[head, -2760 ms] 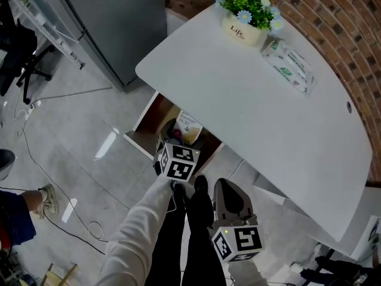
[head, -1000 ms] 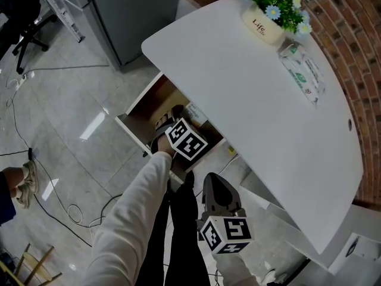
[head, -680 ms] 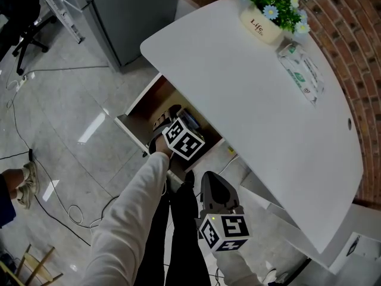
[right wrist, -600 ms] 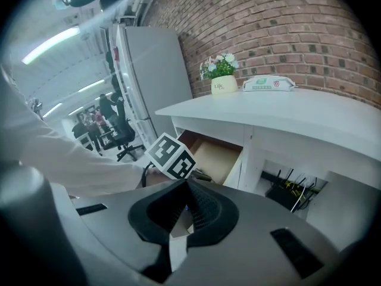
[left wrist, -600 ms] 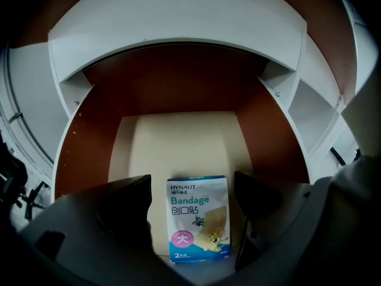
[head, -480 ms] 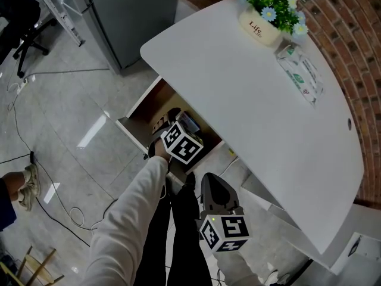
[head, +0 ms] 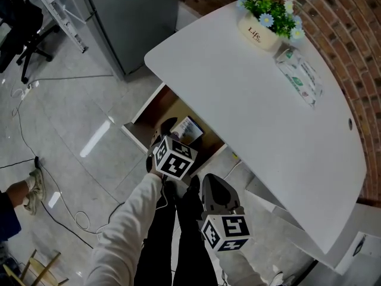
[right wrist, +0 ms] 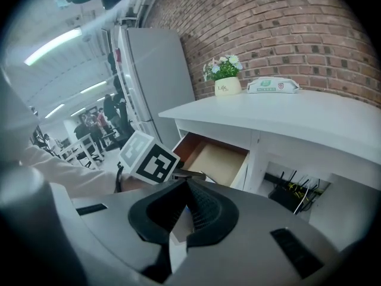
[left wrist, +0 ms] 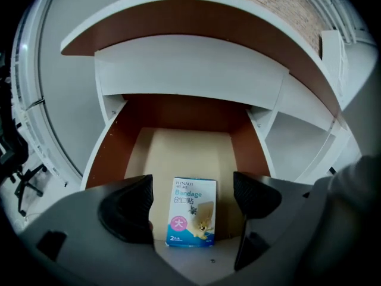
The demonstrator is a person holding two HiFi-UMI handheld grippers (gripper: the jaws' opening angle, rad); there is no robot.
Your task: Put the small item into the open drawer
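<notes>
My left claw [left wrist: 191, 199] hangs released over the open drawer [left wrist: 178, 151]. The bandage box [left wrist: 191, 219] lies on its floor, apparently touching neither pad. I'd withdraw straight, jaws wide. My right claw [right wrist: 186, 210] is clenched and empty.

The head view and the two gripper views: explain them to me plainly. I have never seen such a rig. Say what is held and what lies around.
There is no robot here. A person holds a hand-held gripper in each hand. The head view looks down from a camera on the person's head. Each gripper view looks along that tool's own two jaws. The left gripper has its jaws apart at the open drawer. A bandage box sits in the drawer between them, not gripped. The right gripper is shut and holds nothing. On the white table are a flower pot and a soft pack.
</notes>
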